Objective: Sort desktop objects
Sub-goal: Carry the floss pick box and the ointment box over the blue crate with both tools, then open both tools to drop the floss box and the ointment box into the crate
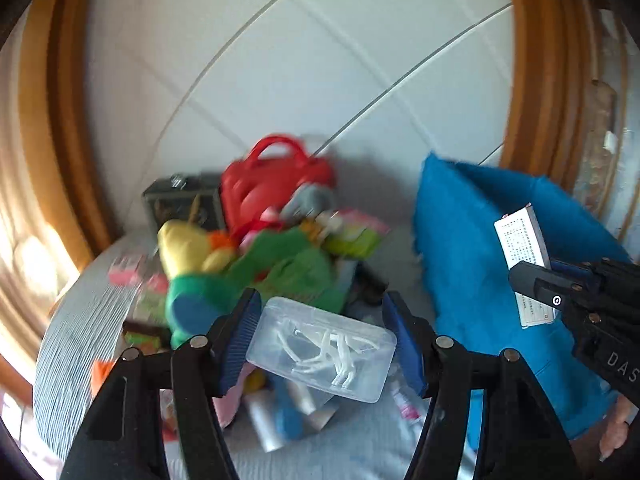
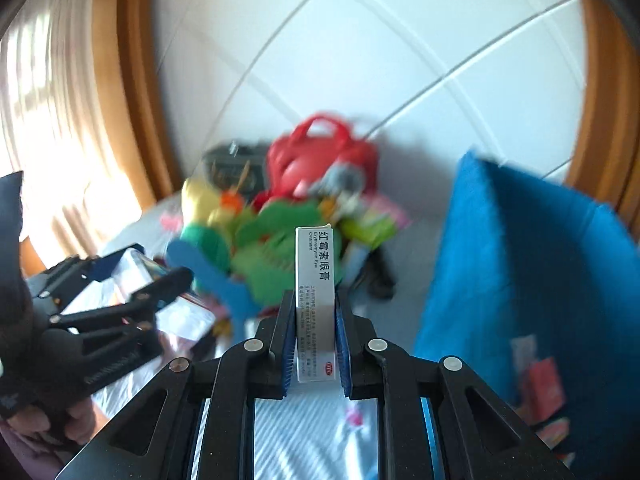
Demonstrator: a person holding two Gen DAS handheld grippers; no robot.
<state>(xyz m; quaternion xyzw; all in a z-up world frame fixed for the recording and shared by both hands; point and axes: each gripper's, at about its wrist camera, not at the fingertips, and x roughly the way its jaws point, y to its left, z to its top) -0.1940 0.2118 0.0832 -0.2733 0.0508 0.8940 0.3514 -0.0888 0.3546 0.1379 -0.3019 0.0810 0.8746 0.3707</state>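
My left gripper (image 1: 322, 340) is shut on a clear plastic box (image 1: 320, 348) of white floss picks, its blue pads pressing both short ends, and holds it in the air above the cluttered table. In the right wrist view my right gripper (image 2: 314, 320) is shut on a narrow white ointment carton (image 2: 314, 276) that stands upright between the pads. Each gripper shows in the other's view: the right gripper (image 1: 532, 280) with its ointment carton (image 1: 520, 248) at the right edge, the left gripper (image 2: 148, 276) with the clear plastic box (image 2: 134, 276) at the left.
A pile of toys lies ahead: a green and yellow plush (image 1: 248, 268), a red handled bag (image 1: 276, 184) and a dark box (image 1: 180, 204). A blue fabric bin (image 2: 520, 264) stands at the right with packets inside. Tubes and small packs (image 1: 280, 420) lie on the striped cloth (image 1: 80, 320).
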